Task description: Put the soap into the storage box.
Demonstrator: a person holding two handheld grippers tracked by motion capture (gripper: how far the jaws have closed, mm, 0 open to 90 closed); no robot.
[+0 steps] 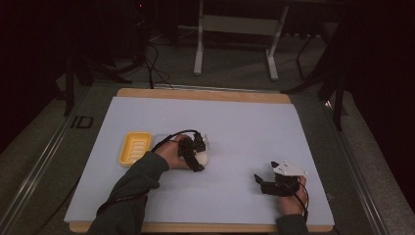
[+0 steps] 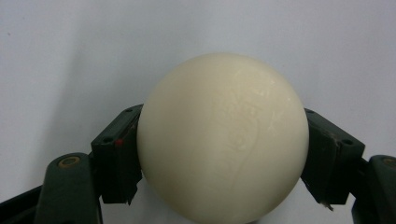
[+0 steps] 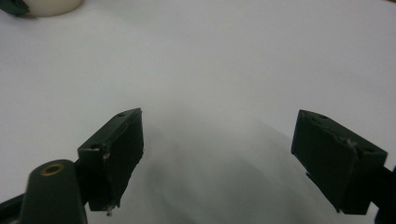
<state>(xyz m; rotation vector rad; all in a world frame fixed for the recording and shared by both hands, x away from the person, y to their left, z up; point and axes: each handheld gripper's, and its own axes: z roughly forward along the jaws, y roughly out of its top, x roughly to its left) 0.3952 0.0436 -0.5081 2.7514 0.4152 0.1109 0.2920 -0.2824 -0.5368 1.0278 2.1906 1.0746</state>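
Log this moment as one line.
left gripper: shut on soap | right gripper: open, empty | tray: empty, left of soap

High view is dim overall; room beyond the table [image 1: 205, 95] falls near black, only the pale mat [image 1: 220, 142] reads clearly, w/ soft low-res detail. Left gripper view is brighter, evenly lit; cream ball [image 2: 223, 137] sharp, mild sheen on top, shaded underneath. Right gripper view: white surface bright up top, soft grey shadow betw. the jaws, which look slightly blurred.
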